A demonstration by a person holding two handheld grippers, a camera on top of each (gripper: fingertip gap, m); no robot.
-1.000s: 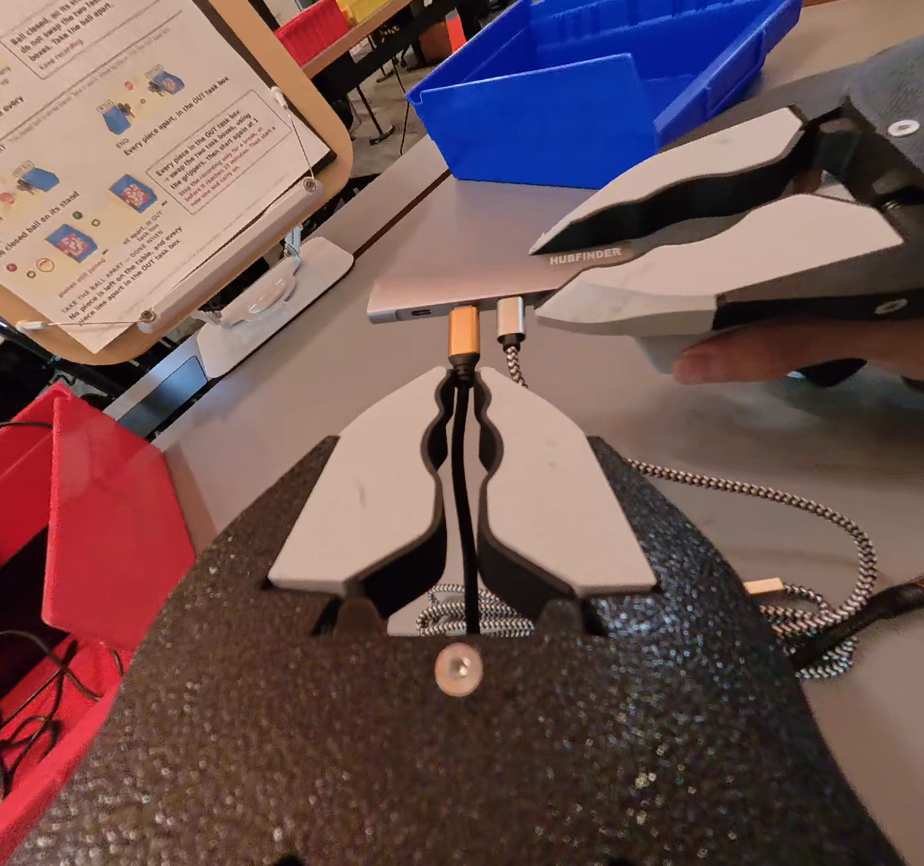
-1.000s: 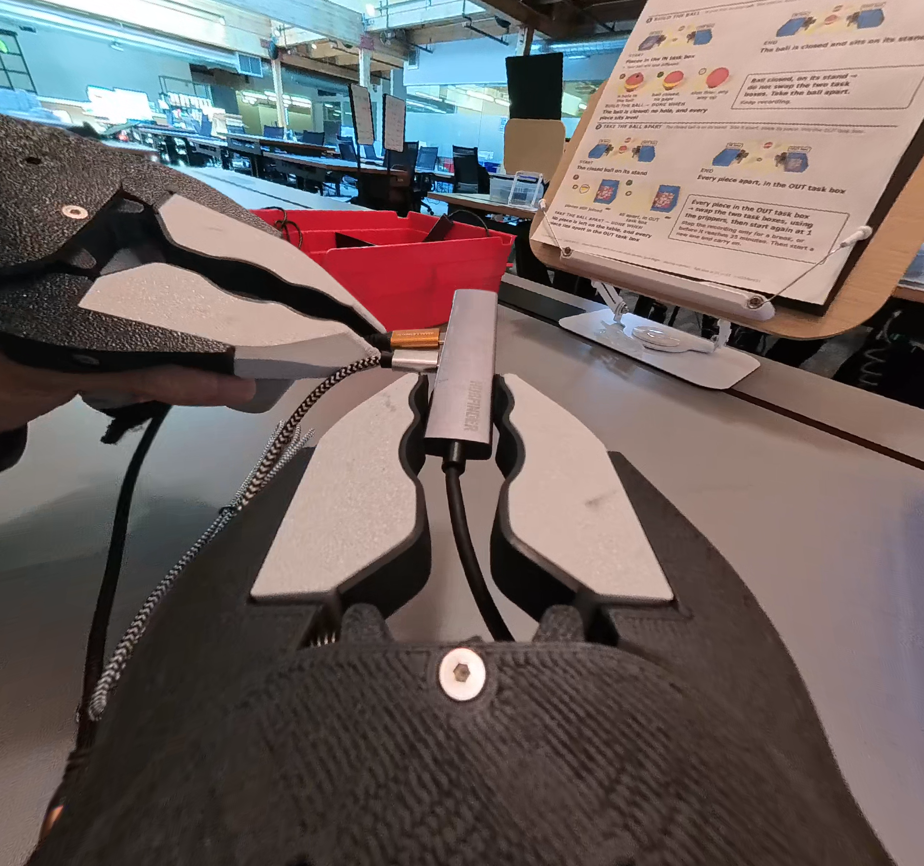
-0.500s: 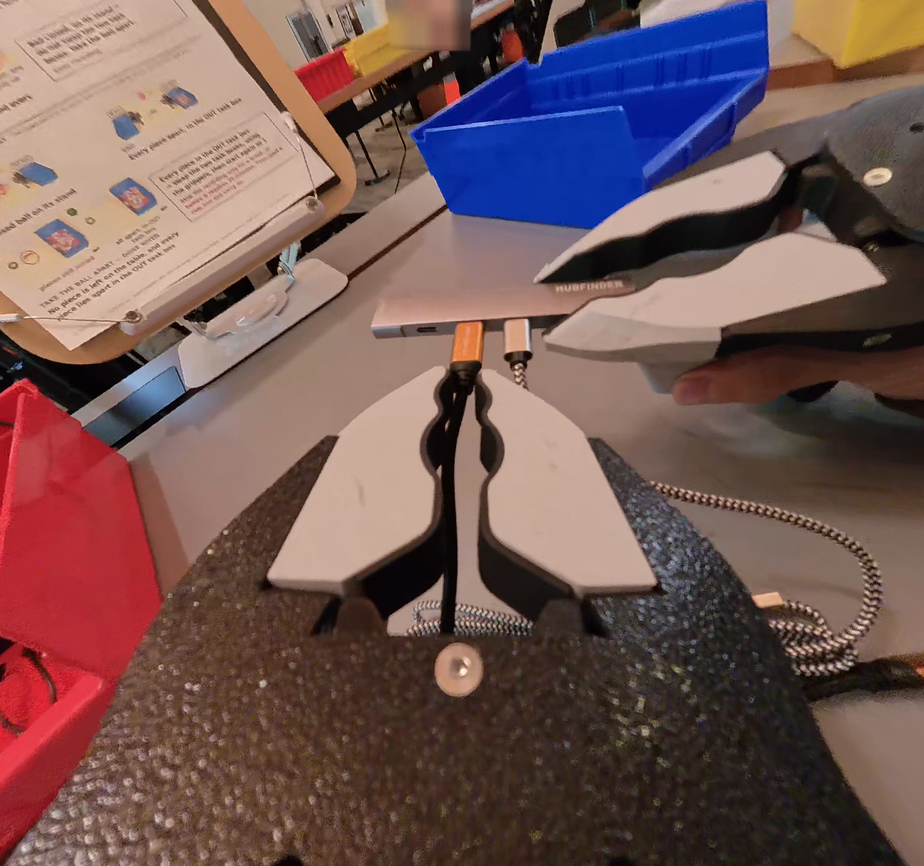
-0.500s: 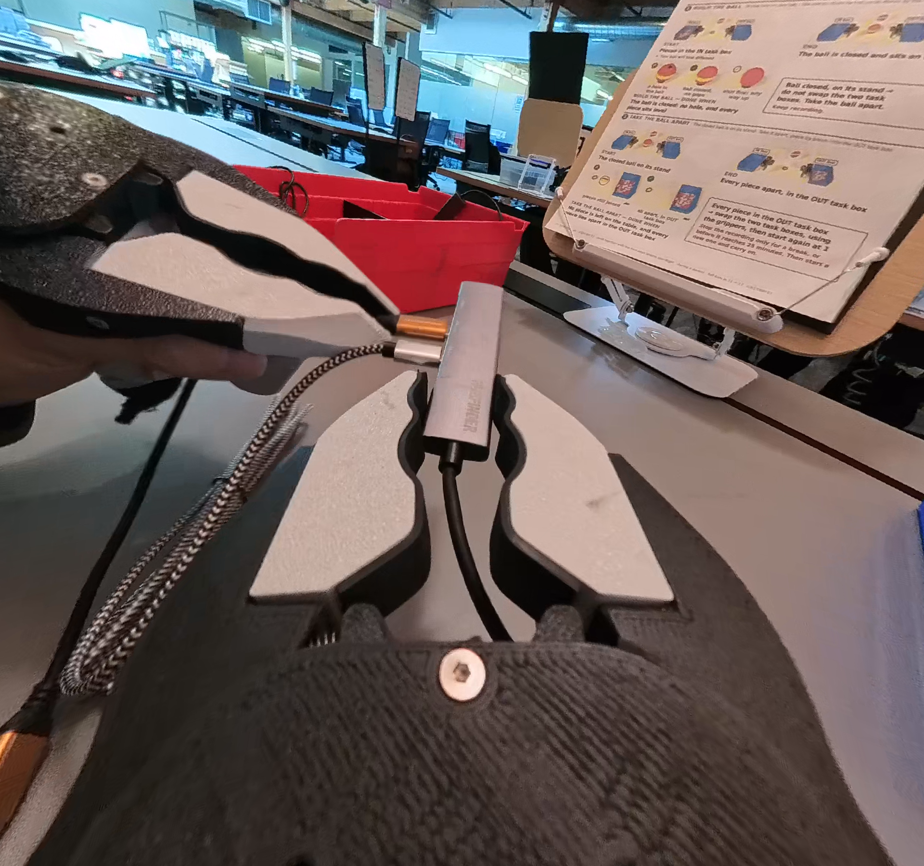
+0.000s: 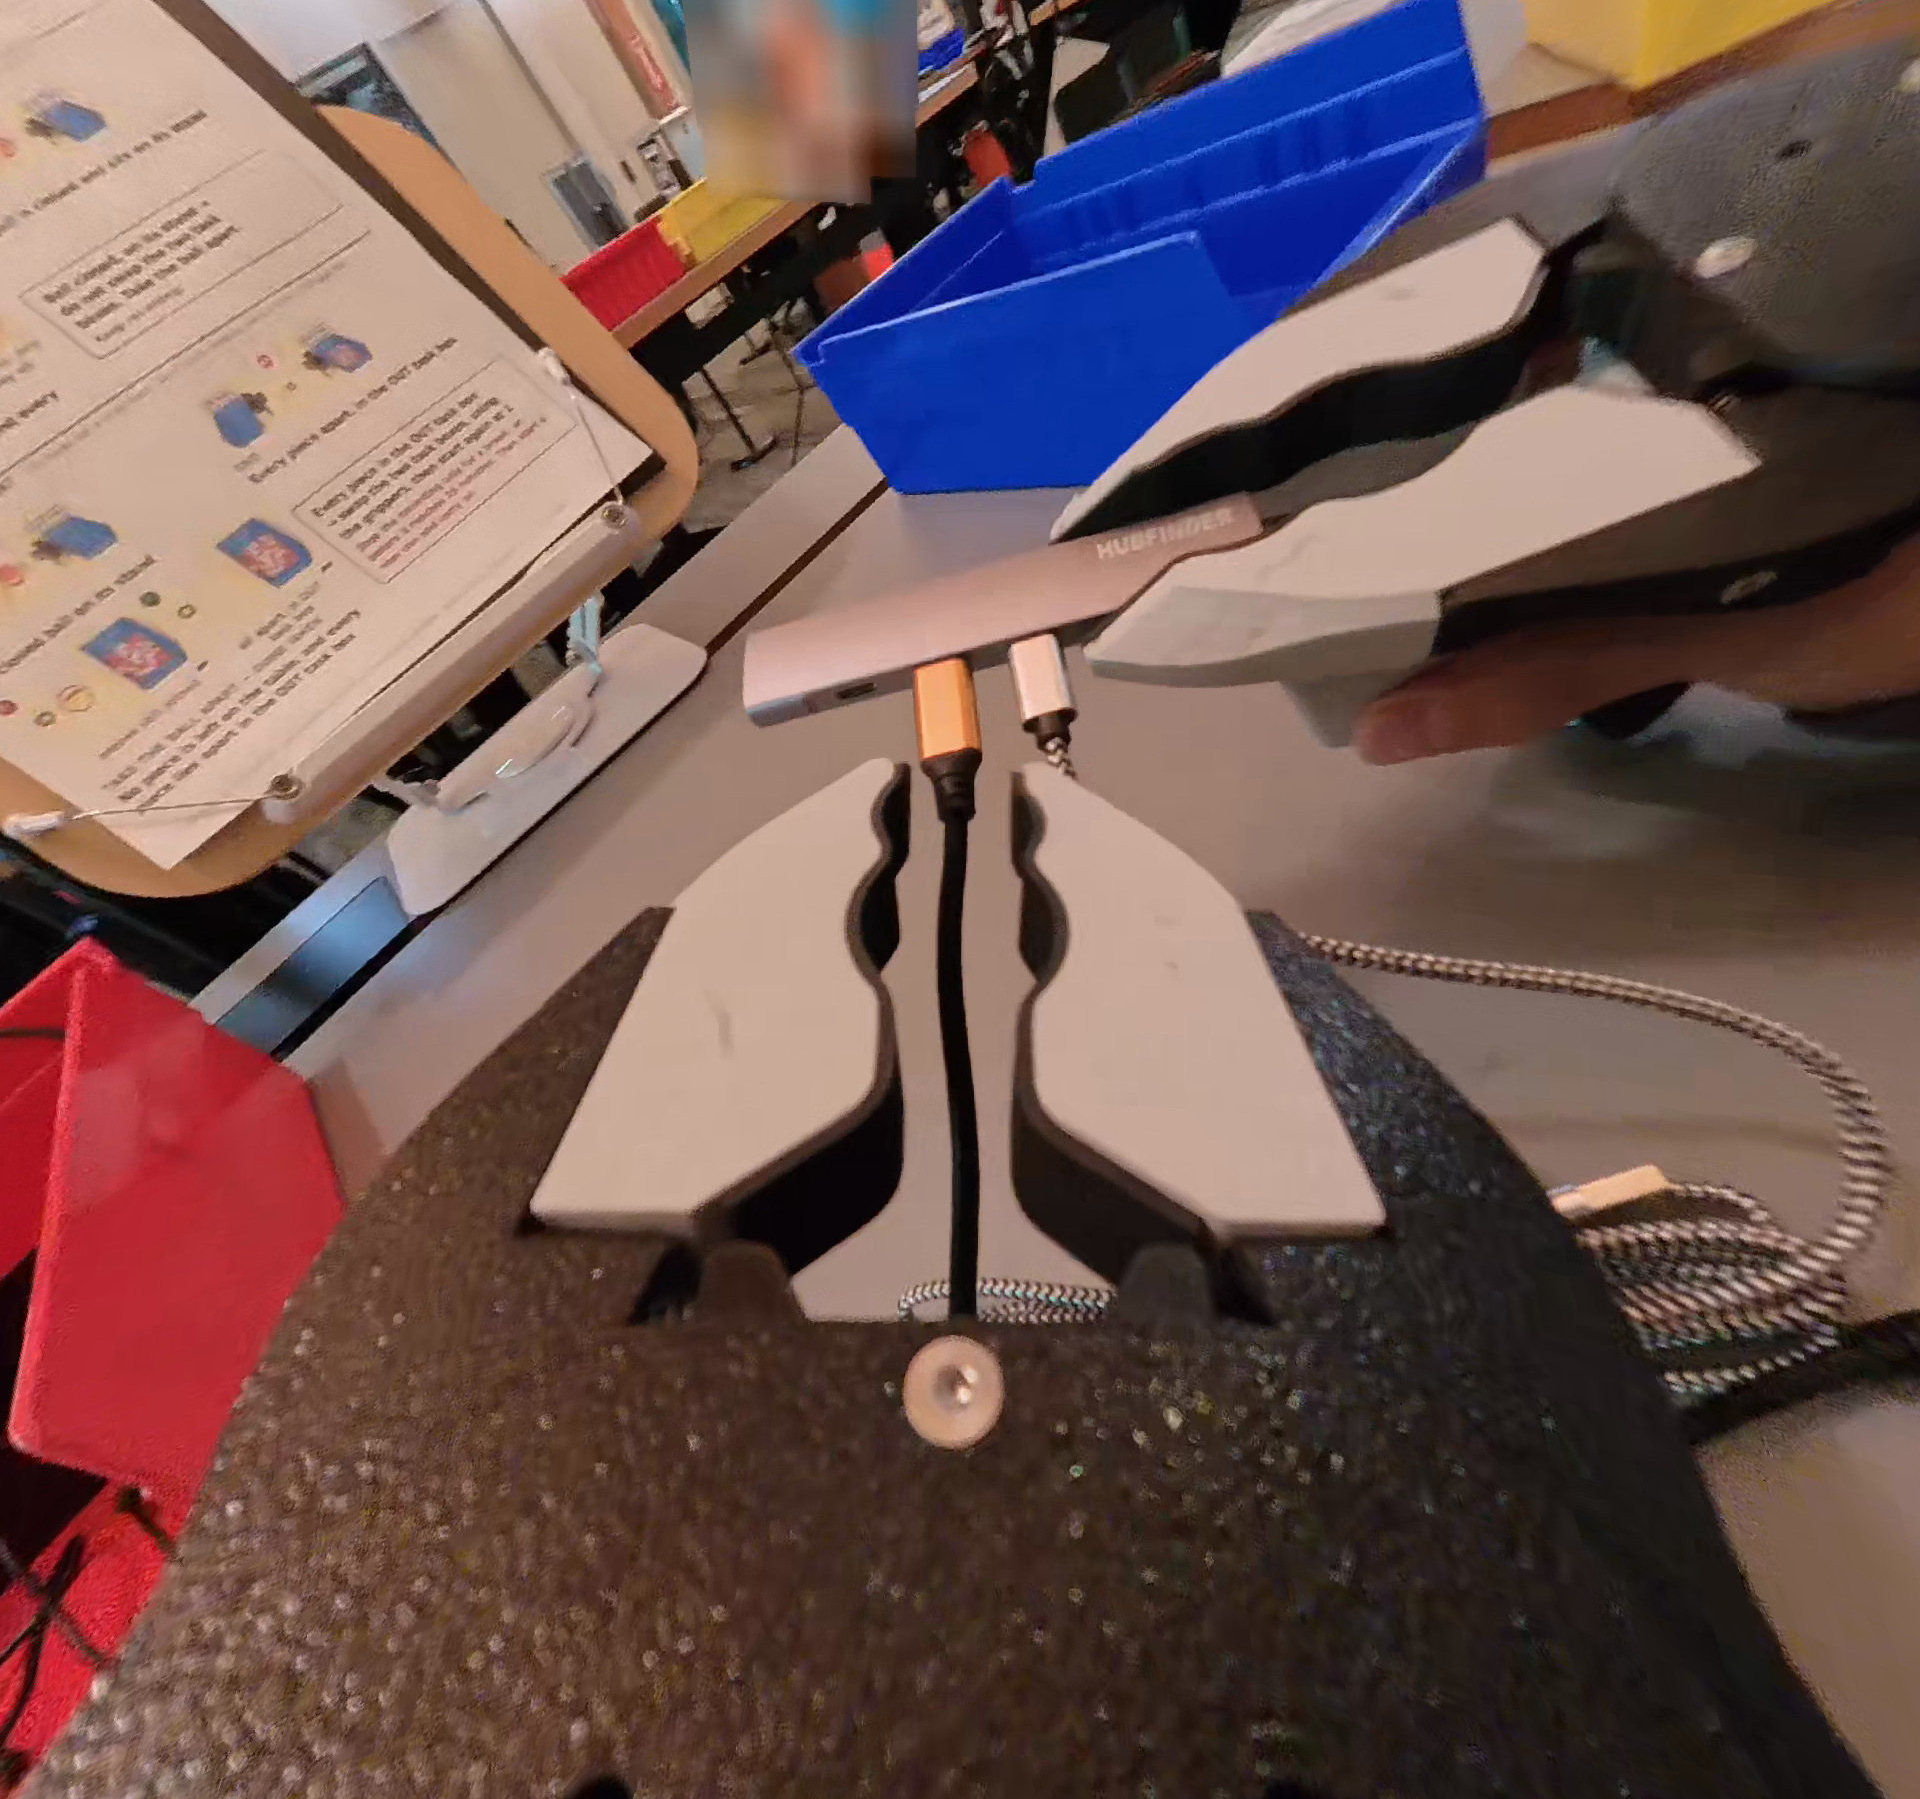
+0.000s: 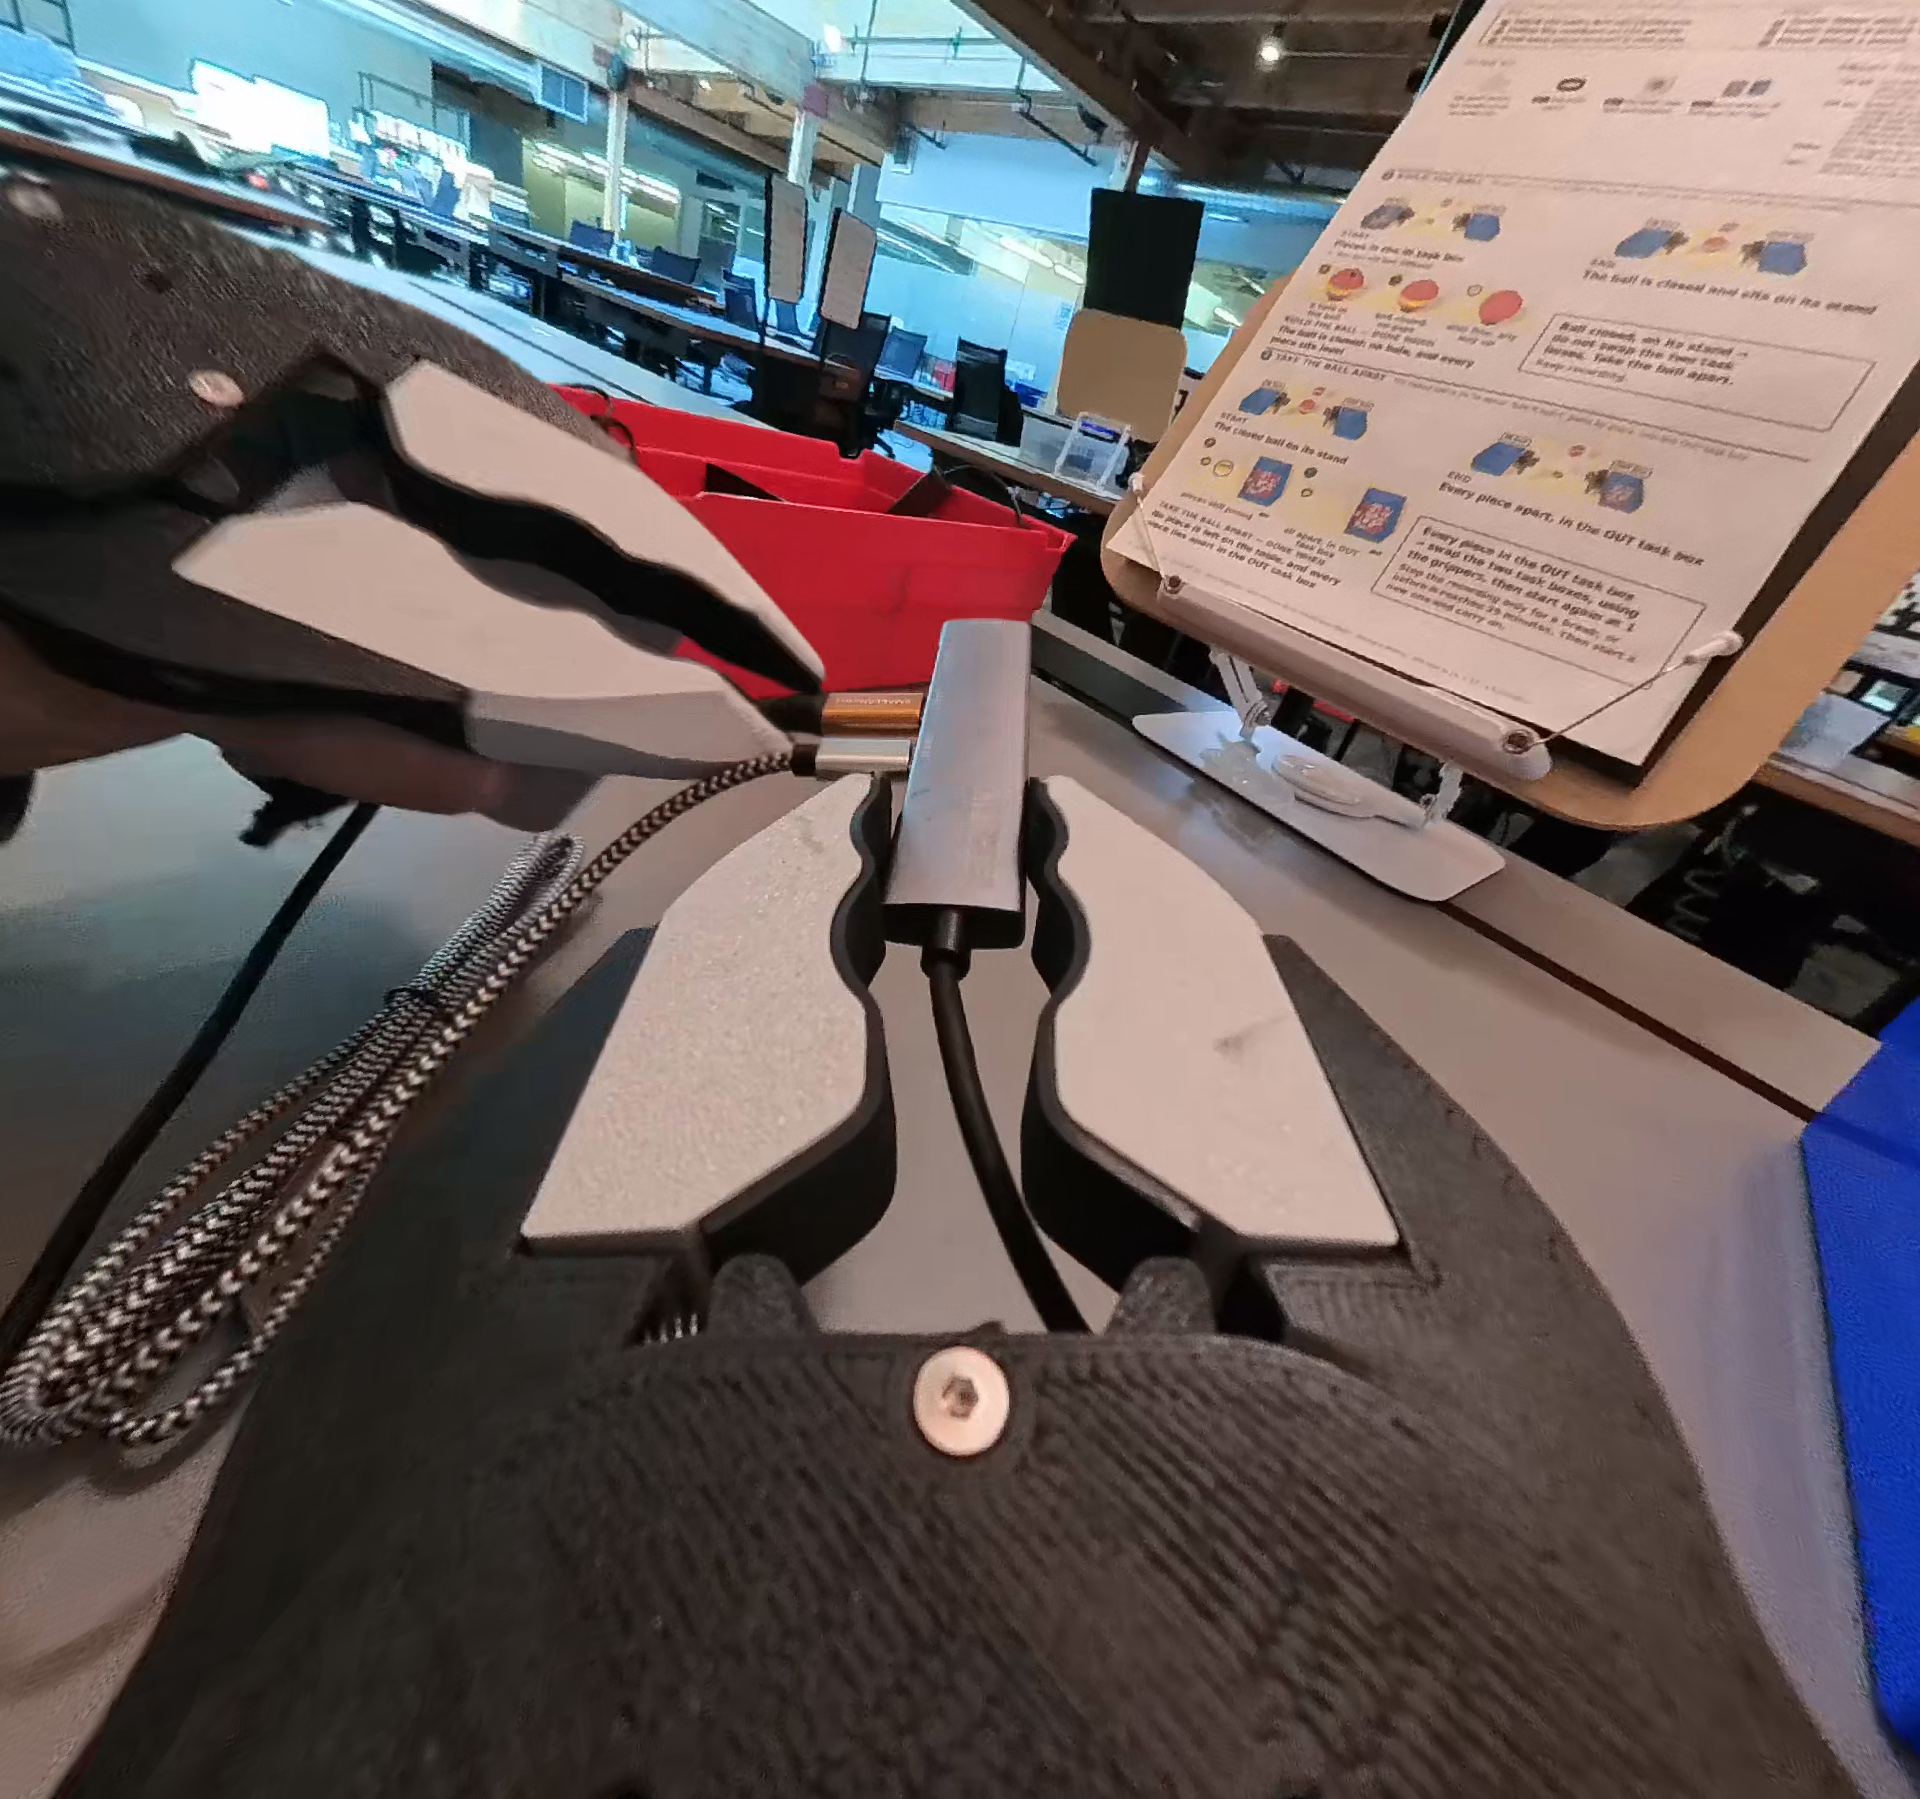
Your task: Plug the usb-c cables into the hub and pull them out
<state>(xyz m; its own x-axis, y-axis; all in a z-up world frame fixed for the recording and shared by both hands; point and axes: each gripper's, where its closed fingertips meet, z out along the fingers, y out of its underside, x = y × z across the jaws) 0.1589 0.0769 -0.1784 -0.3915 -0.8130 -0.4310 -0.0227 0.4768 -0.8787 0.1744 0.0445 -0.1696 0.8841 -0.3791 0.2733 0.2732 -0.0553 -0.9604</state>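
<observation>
My right gripper (image 6: 956, 793) is shut on the near end of the grey hub (image 6: 966, 741) and holds it level above the table; it also shows in the left wrist view (image 5: 1086, 596). An orange plug (image 5: 945, 715) and a silver plug (image 5: 1039, 684) sit side by side in the hub's (image 5: 935, 617) side. My left gripper (image 5: 961, 783) is just behind the orange plug, its fingers parted, and the black cable (image 5: 956, 1022) runs loose between them. The silver plug's braided cable (image 5: 1766, 1074) loops on the table.
A blue bin (image 5: 1091, 336) stands behind the hub. A red bin (image 5: 156, 1178) is at the table's left edge. An instruction sheet on a wooden stand (image 5: 260, 399) stands at the back left. The hub's own black cable (image 6: 977, 1105) runs back between my right fingers. Left tips to right tips: about 4 cm.
My left fingers were shut on the black cable behind the orange plug and have now parted from it. Both plugs stay in the hub. The right gripper keeps its hold.
</observation>
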